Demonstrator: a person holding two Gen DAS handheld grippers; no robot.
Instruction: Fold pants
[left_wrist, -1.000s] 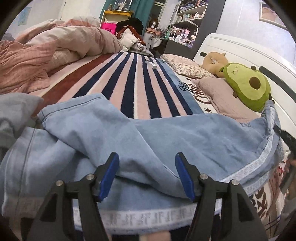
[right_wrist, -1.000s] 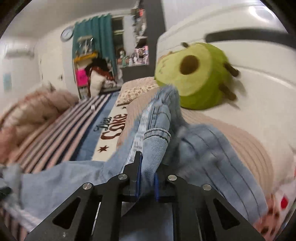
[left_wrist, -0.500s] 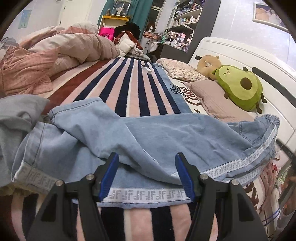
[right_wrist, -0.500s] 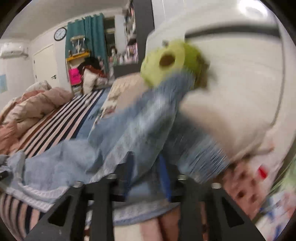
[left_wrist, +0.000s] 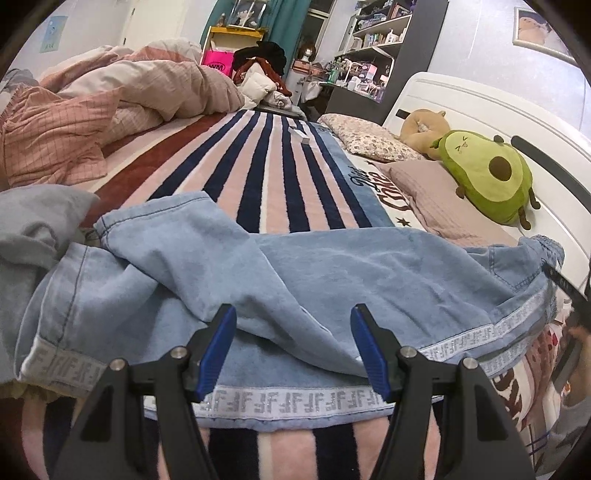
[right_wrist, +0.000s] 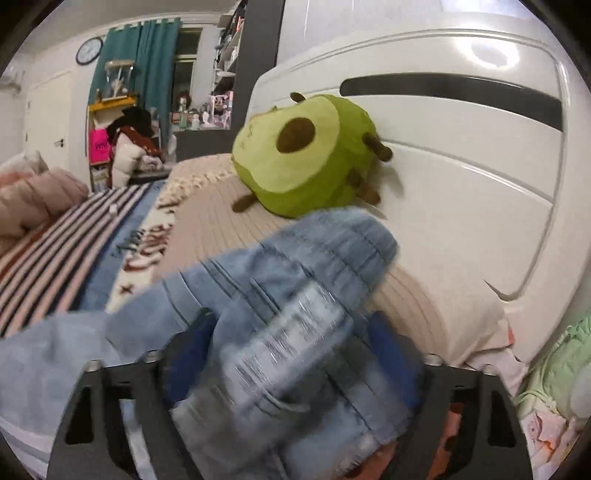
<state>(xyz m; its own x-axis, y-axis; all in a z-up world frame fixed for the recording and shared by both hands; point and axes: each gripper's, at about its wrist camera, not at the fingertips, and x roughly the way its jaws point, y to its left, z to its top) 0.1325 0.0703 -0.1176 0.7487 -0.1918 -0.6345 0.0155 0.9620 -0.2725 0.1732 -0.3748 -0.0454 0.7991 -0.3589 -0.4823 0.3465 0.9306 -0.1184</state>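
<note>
Light blue denim pants (left_wrist: 332, 280) with a white lettered side stripe lie spread sideways across the striped bed cover, legs at the left, waistband at the right. My left gripper (left_wrist: 293, 343) is open and empty, just above the pants' near edge. In the right wrist view the pants' waist end (right_wrist: 295, 314) is blurred and bunched between the wide-apart fingers of my right gripper (right_wrist: 291, 362), which is open.
A green avocado plush (left_wrist: 487, 173) lies on a beige pillow (left_wrist: 424, 192) by the white headboard (right_wrist: 461, 166). Rumpled pink bedding (left_wrist: 92, 110) is piled at the far left. A grey garment (left_wrist: 33, 221) lies left of the pants.
My right gripper has opened and let go of the pants' waist, which has dropped onto the bed. The pants now lie flatter. My left gripper has pulled back a little.
</note>
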